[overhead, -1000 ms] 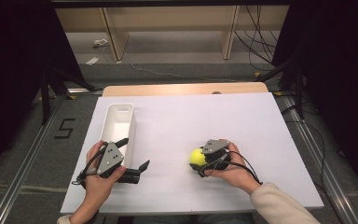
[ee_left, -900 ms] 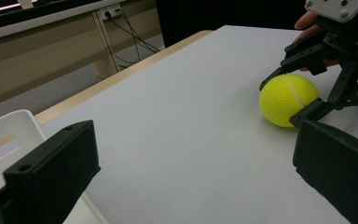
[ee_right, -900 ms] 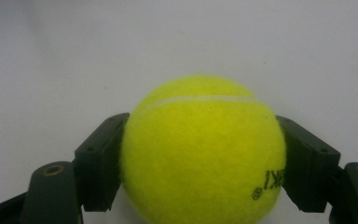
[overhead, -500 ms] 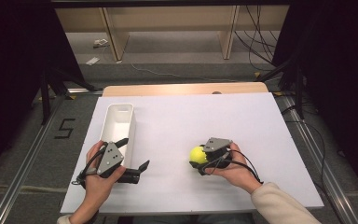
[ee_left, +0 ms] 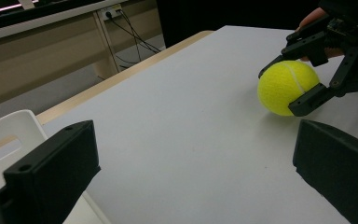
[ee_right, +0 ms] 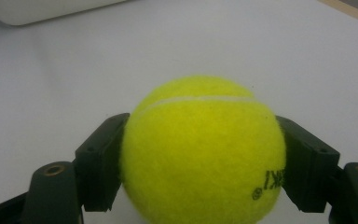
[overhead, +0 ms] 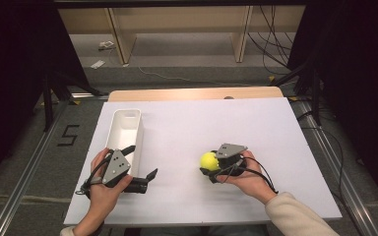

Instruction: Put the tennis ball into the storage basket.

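A yellow tennis ball [overhead: 208, 160] is at the centre right of the white table [overhead: 187, 123]. My right gripper [overhead: 208, 163] is shut on it, with one black jaw pressed against each side of the ball [ee_right: 203, 149]. I cannot tell whether the ball rests on the table or hangs just above it. My left gripper [overhead: 140, 162] stands open at the front left with nothing between its widely spread jaws. It points across the table at the ball [ee_left: 286, 87].
A long white tray [overhead: 124, 130] lies at the left of the table, just beyond and beside my left gripper, and looks empty. Its corner [ee_left: 9, 135] is close to my left jaw. A wooden strip [overhead: 192, 93] borders the table's far edge.
My right gripper and the ball have shifted very slightly away from me. My left gripper has stayed where it was.
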`<state>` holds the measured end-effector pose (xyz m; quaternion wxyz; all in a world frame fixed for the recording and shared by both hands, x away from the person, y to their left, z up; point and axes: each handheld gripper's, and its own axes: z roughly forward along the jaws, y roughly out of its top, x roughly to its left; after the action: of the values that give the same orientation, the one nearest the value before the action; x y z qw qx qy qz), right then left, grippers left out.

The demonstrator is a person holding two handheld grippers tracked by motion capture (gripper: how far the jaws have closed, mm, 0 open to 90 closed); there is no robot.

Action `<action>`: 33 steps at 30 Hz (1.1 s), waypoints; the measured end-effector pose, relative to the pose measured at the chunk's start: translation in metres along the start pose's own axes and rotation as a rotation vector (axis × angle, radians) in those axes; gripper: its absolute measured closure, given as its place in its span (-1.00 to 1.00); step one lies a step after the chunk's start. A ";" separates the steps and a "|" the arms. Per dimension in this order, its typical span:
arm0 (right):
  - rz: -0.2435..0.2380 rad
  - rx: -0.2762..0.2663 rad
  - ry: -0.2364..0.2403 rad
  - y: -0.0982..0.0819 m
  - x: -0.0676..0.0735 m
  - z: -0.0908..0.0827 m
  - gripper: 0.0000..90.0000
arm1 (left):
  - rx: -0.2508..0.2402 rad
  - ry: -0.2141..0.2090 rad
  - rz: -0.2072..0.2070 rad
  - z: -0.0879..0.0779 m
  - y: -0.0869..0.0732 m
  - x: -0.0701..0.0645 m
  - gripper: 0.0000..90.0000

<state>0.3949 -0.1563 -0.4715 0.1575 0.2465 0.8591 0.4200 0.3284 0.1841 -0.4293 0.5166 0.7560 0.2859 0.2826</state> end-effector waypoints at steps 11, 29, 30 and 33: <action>0.007 -0.032 0.000 0.006 0.000 -0.004 -0.41 | 0.001 0.001 0.001 0.000 0.000 0.000 -1.00; 0.009 -0.082 0.000 0.023 -0.001 -0.012 -0.41 | 0.000 0.002 0.003 0.000 0.000 0.000 -1.00; 0.012 -0.084 0.000 0.025 -0.001 -0.012 -0.41 | 0.000 0.003 0.004 0.000 0.000 0.000 -1.00; 0.007 -0.096 -0.002 0.029 -0.001 -0.013 -0.41 | 0.001 0.003 0.002 0.000 0.000 0.000 -1.00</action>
<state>0.3976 -0.1499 -0.4402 0.1684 0.2421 0.8370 0.4610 0.3285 0.1844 -0.4293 0.5155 0.7562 0.2859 0.2840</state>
